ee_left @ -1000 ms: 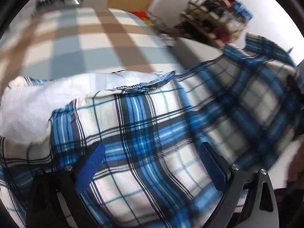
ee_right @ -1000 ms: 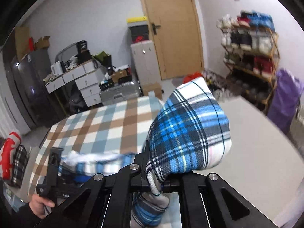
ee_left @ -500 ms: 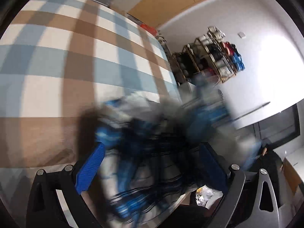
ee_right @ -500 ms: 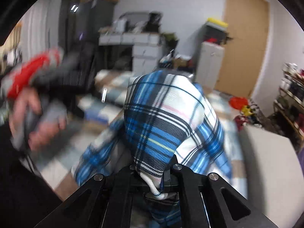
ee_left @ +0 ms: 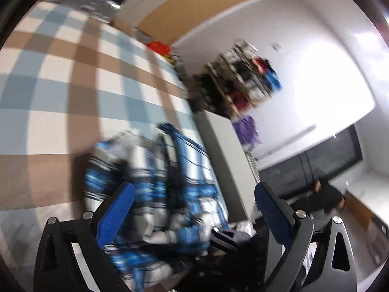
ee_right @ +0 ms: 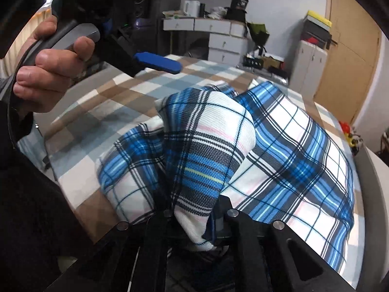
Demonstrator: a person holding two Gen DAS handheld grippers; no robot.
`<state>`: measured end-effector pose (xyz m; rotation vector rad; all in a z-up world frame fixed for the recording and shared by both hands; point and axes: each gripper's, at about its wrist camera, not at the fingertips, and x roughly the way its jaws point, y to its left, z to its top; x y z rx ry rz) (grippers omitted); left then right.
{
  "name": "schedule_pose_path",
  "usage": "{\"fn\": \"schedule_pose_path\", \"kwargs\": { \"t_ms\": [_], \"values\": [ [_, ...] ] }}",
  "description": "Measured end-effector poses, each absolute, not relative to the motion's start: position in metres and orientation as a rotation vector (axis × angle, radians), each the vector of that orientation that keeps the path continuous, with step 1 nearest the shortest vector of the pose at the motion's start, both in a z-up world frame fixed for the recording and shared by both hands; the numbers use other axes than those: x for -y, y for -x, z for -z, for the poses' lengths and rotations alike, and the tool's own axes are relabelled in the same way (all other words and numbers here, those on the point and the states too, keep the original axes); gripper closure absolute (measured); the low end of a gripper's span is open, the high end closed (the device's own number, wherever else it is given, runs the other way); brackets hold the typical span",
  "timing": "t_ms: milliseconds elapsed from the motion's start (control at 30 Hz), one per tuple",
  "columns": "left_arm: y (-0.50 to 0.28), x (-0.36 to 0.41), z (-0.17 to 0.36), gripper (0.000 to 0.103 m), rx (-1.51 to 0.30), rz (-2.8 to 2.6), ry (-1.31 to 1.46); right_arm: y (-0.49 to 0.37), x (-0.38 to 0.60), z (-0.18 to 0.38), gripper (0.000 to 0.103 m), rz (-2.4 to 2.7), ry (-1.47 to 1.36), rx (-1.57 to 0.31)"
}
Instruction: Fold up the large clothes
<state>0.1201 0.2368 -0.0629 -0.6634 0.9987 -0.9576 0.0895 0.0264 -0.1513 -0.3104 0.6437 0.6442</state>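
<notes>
Both wrist cameras are looking down along their fingers, close over the plaid garment on the checked bedcover, which both views are sharing.

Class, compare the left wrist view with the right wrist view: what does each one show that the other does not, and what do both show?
Only the left wrist view: the shoe rack, a purple bag, and the left gripper wide open and empty.

Only the right wrist view: the hand holding that gripper, the white drawers, and the right gripper, jaws opening around a bunched fold.

Both: the blue plaid garment on the checked cloth.
</notes>
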Motion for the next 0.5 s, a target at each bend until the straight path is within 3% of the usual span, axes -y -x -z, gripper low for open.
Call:
{"fn": "schedule_pose_path", "kwargs": {
  "t_ms": [233, 300, 500],
  "values": [
    [-0.128, -0.204, 0.106, 0.007, -1.178, 0.881, 0.591, -0.068, -0.017, 0.129, 0.091, -0.699, 0.25, -0.524],
    [-0.135, -0.205, 0.119, 0.007, -1.219, 0.861, 0.61, -0.059, -0.018, 0.126, 0.081, -0.758, 0.245, -0.491],
    [-0.136, -0.225, 0.131, 0.007, -1.257, 0.811, 0.686, -0.054, -0.044, 0.146, 0.081, -0.959, 0.244, -0.633]
  ]
}}
